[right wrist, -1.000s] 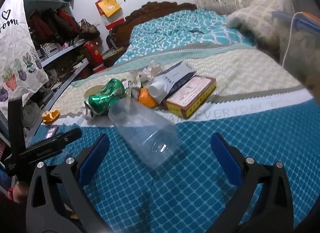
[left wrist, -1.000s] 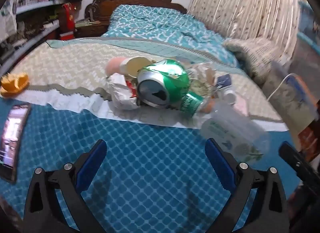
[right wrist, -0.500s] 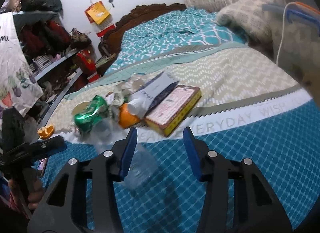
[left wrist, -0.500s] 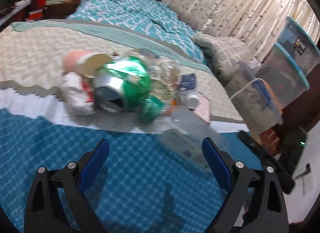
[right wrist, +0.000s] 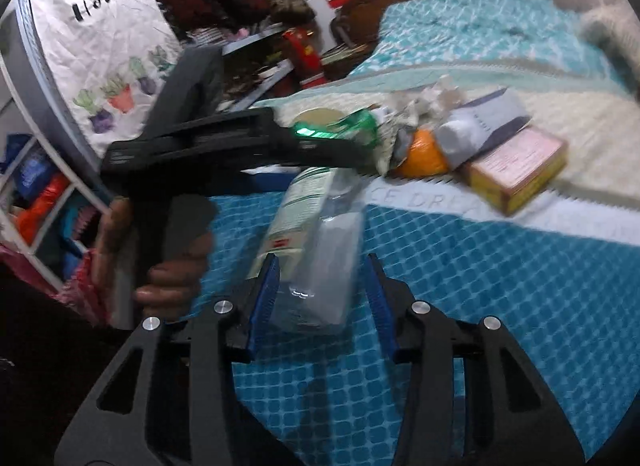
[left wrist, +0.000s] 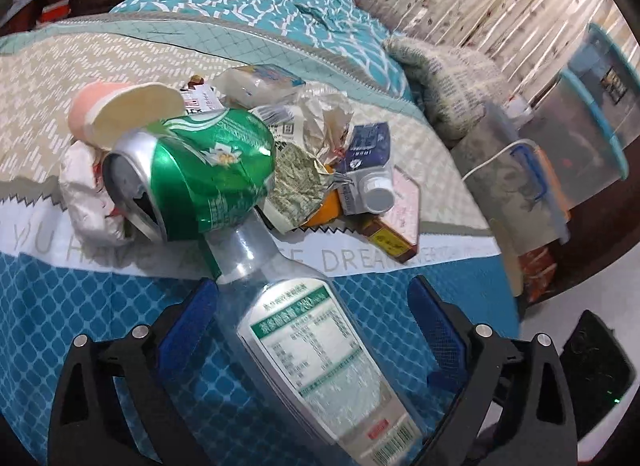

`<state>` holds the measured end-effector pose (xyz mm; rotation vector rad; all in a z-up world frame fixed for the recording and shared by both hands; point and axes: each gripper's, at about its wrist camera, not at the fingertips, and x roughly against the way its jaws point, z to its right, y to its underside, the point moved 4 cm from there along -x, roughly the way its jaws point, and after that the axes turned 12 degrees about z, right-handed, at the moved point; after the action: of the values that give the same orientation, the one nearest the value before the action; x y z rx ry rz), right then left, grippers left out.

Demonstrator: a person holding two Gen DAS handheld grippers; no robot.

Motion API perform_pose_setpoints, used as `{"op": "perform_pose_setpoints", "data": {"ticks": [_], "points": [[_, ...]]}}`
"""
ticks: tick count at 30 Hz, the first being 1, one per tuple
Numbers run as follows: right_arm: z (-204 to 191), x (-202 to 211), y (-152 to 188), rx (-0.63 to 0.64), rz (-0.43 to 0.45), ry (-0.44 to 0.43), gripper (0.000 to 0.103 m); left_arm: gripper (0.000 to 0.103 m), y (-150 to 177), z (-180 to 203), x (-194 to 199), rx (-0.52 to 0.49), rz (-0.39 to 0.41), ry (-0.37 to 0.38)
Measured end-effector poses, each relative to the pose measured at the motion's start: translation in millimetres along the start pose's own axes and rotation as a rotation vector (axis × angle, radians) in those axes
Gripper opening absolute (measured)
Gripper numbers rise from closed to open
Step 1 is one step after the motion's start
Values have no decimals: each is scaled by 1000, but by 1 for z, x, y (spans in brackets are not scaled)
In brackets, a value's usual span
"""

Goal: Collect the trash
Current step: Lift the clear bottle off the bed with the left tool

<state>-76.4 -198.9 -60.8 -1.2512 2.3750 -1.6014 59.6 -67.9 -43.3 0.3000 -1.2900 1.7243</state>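
The right gripper [right wrist: 322, 298] has its blue fingers [right wrist: 267, 298] on either side of the base of a clear plastic bottle [right wrist: 316, 250]; the jaws are closing, the left pad seems to touch the bottle's wall, but the blur hides whether the right pad presses it, so a firm clench cannot be confirmed. The left gripper [left wrist: 312, 330] stands released, its fingers [left wrist: 434, 326] spread wide and apart from the bottle [left wrist: 304, 338], which passes between them. The bottle is long and slim, with a white and green label; its long axis runs away from the right gripper, base toward that gripper, capless neck pointing at the pile of trash. The neck end meets a crushed green can [left wrist: 196, 173] that lies on its side with its open top facing the left gripper. Whether the bottle rests on the blue patterned bed cover [left wrist: 60, 306] or is lifted off it, I cannot tell. Beyond the can lie a pink paper cup [left wrist: 120, 105], crumpled paper [left wrist: 320, 109], a small carton with a white cap [left wrist: 366, 169], something orange [left wrist: 324, 211] and a flat box [left wrist: 396, 221], all bunched together on the beige band of the bed. A hand [right wrist: 168, 262] grips the left gripper's handle in the right wrist view.
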Motion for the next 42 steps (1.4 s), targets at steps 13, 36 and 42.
{"op": "perform_pose_setpoints", "data": {"ticks": [13, 36, 42], "points": [[41, 20, -1, -159, 66, 78, 47, 69, 26, -3, 9, -105, -29, -14], [76, -2, -6, -228, 34, 248, 58, 88, 54, -21, 60, -254, -34, -73], [76, -9, -4, -243, 20, 247, 59, 80, 65, -21, 55, -281, -35, -120]]}}
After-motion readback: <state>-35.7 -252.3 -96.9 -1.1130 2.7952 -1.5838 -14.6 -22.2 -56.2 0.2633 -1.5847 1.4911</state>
